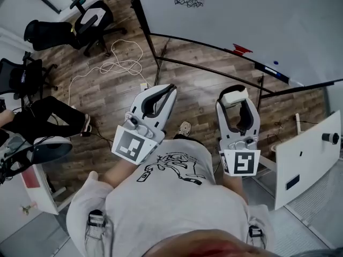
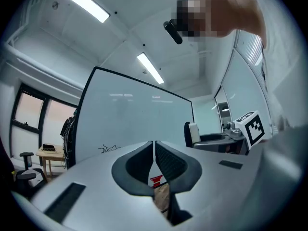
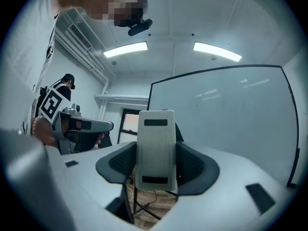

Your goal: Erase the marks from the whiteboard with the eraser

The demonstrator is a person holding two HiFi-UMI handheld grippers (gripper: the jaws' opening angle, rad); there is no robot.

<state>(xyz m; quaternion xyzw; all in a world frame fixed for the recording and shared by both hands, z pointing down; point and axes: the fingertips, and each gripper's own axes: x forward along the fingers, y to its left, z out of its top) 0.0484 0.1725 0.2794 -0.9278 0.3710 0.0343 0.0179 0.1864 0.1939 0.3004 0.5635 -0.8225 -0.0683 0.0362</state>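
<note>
A whiteboard stands ahead of me with a black scribble near its upper left; the scribble also shows low on the board in the left gripper view. A red item rests on the board's tray. My right gripper is shut on a white eraser, held upright between its pads at chest height, well short of the board. My left gripper is shut with nothing between its pads, also away from the board.
A blue-capped marker lies on the board's tray. Black office chairs and a white cable are on the wooden floor to the left. A seated person's legs are at left. A white panel stands at right.
</note>
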